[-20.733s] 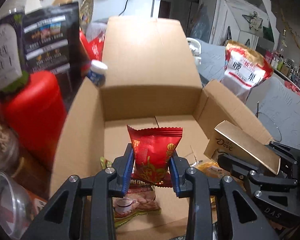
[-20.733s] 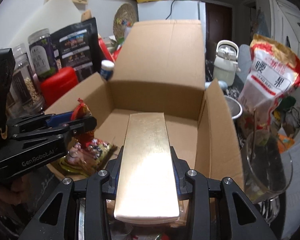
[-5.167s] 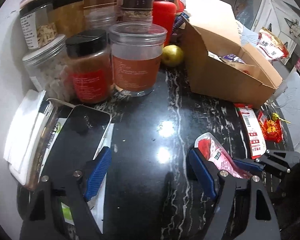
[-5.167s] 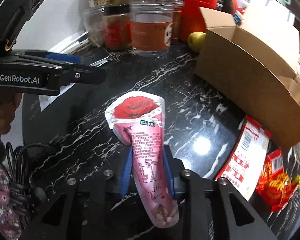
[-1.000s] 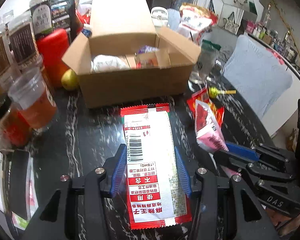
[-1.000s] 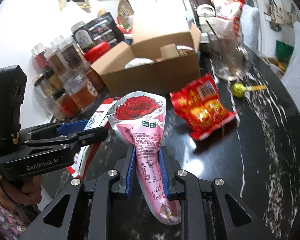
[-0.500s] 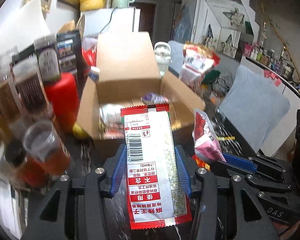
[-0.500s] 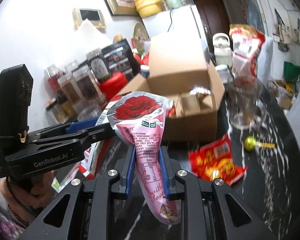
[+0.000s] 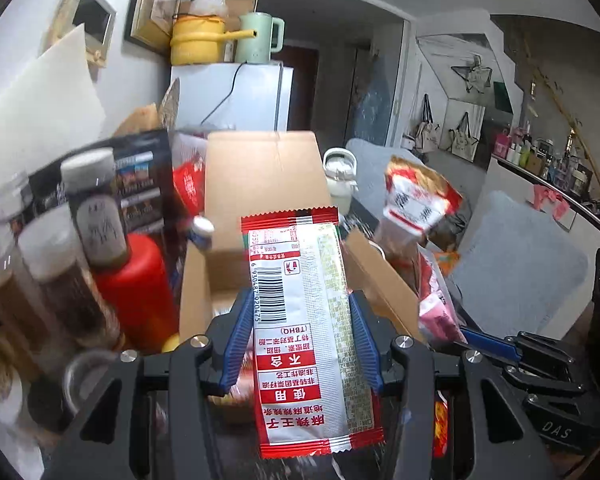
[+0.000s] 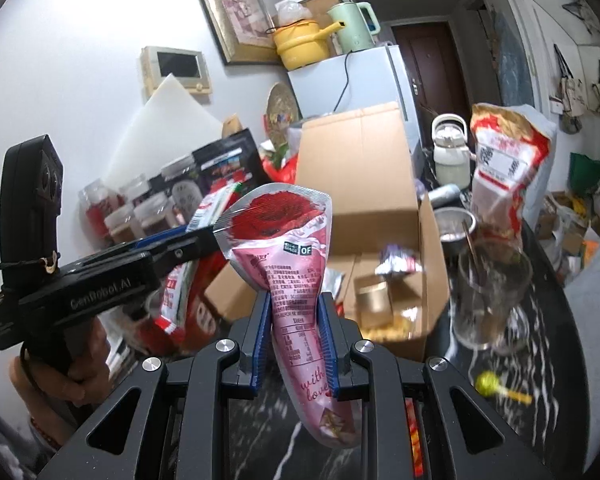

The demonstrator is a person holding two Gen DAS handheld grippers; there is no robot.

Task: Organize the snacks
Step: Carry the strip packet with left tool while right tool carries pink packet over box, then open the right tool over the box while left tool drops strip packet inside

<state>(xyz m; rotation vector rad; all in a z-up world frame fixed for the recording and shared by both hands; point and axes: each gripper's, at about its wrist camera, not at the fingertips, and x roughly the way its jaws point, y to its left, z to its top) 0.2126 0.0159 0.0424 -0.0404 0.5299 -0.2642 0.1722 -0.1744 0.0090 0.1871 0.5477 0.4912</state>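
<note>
My left gripper (image 9: 299, 322) is shut on a long red and white snack packet (image 9: 300, 320) and holds it up in front of the open cardboard box (image 9: 260, 184). My right gripper (image 10: 295, 320) is shut on a pink rose-print pouch (image 10: 292, 248), raised just short of the same box (image 10: 360, 184). The box holds several snacks, among them a gold box (image 10: 374, 298) and a silver wrapper (image 10: 398, 262). The left gripper (image 10: 204, 240) and its packet show to the left in the right wrist view. The right gripper (image 9: 466, 334) with the pink pouch (image 9: 436, 316) shows at the lower right of the left wrist view.
Jars (image 9: 96, 216) and a red canister (image 9: 136, 280) stand left of the box. A glass (image 10: 488, 292), a big red snack bag (image 10: 504, 160) and a white kettle (image 10: 450, 152) stand to its right. A yellow lollipop (image 10: 490, 382) lies on the black marble table (image 10: 540, 340).
Both grippers have risen from the table and moved closer to the box with their packets. The box now looms larger and nearer in both views.
</note>
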